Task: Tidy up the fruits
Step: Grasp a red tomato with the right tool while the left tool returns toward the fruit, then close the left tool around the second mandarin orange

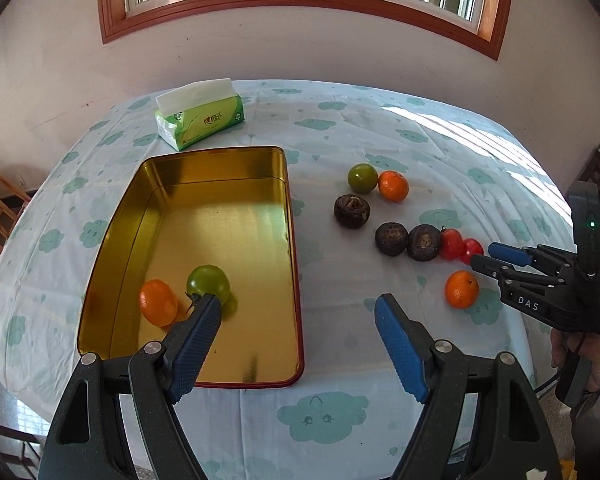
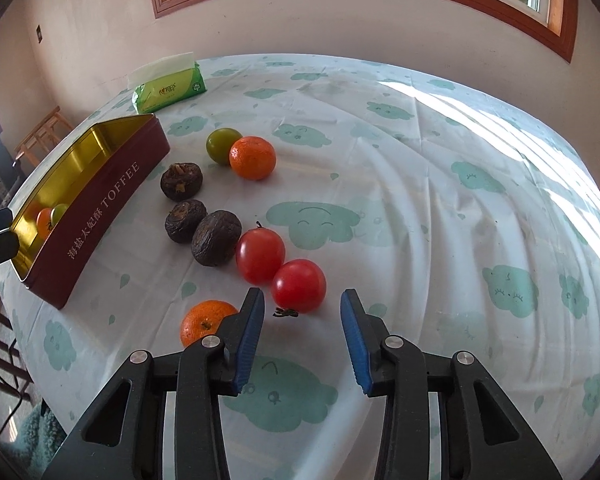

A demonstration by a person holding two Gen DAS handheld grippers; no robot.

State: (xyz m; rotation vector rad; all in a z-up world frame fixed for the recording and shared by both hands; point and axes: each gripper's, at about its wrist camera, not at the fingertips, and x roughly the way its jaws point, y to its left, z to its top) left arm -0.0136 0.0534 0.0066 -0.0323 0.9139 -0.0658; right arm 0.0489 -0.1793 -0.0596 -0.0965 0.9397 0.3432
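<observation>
So far only a tangerine (image 1: 158, 302) and green tomato (image 1: 208, 283) sit in the toffee tin (image 1: 260, 368), eight fruits wait on the table (image 2: 420, 160), both grippers' jaws apart, empty.

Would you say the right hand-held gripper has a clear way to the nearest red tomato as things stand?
Probably yes. The right hand-held gripper has its jaws apart, and the nearest red tomato lies just ahead of the gap with nothing on top. The other red tomato touches its far side, and the orange sits off to the left.

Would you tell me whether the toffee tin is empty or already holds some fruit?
Not empty: the tin is open, and inside it lie one orange and one green tomato; the rest of its gold floor is bare.
</observation>
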